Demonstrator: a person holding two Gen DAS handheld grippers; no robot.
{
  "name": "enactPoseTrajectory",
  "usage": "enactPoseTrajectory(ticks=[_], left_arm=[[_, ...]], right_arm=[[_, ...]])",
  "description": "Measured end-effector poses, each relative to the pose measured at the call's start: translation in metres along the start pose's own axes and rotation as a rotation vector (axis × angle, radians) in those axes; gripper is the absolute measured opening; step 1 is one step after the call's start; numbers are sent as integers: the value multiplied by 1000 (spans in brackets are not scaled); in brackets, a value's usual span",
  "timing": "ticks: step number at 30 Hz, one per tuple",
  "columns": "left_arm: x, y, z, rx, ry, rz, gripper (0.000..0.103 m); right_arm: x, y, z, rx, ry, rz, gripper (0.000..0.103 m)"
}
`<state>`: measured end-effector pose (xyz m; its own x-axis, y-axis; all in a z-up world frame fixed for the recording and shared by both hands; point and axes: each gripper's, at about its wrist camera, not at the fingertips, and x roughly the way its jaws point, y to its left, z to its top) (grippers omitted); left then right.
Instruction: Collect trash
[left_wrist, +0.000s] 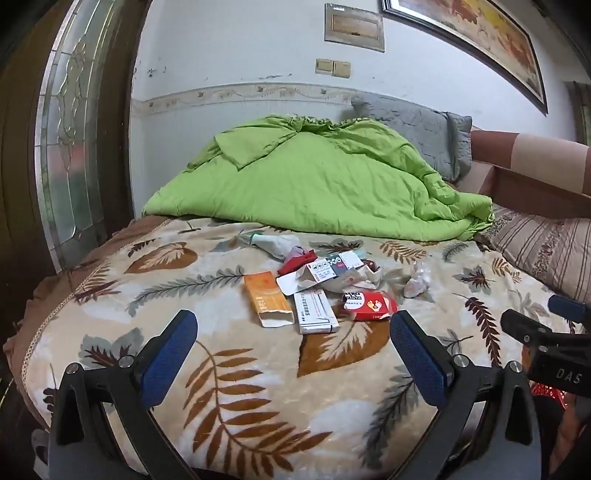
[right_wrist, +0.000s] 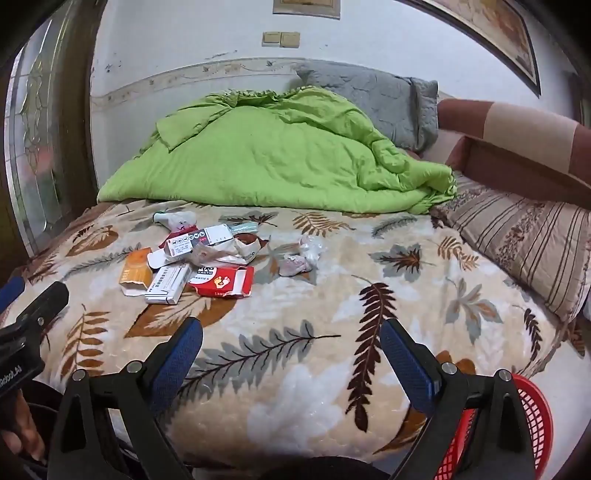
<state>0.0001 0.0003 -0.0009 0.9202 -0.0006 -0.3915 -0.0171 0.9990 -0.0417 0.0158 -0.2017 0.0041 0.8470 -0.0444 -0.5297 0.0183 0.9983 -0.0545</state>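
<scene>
A pile of trash lies on the leaf-patterned blanket (left_wrist: 236, 373): an orange box (left_wrist: 267, 297), a white box (left_wrist: 316, 311), a red box (left_wrist: 370, 304), a printed white carton (left_wrist: 332, 266) and crumpled plastic (left_wrist: 417, 282). My left gripper (left_wrist: 293, 332) is open and empty, just short of the boxes. My right gripper (right_wrist: 291, 339) is open and empty, to the right of the pile; the orange box (right_wrist: 136, 275), white box (right_wrist: 166, 284), red box (right_wrist: 223, 281) and plastic (right_wrist: 299, 258) lie ahead to its left. A red basket (right_wrist: 532, 417) sits below the bed's near edge.
A green duvet (left_wrist: 314, 177) is heaped at the back of the bed, with a grey pillow (left_wrist: 417, 129) behind it and a striped pillow (left_wrist: 546, 251) on the right. A glass-panelled door (left_wrist: 70, 147) stands at the left.
</scene>
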Motion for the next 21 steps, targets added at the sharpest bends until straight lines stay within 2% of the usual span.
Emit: enactPoseTrajectory(ticks=[10,11,21], left_arm=[[22,-3,-10,-3,50,-18,103],[16,-1,-9,0,33,-11,103],[15,1,-3,-1,56,-13,103]], right_arm=[[2,-3,-2,4,3,-10,99],[3,-2,-2,-4,4,-11,99],[5,0,-4,-10,8,-9,99]])
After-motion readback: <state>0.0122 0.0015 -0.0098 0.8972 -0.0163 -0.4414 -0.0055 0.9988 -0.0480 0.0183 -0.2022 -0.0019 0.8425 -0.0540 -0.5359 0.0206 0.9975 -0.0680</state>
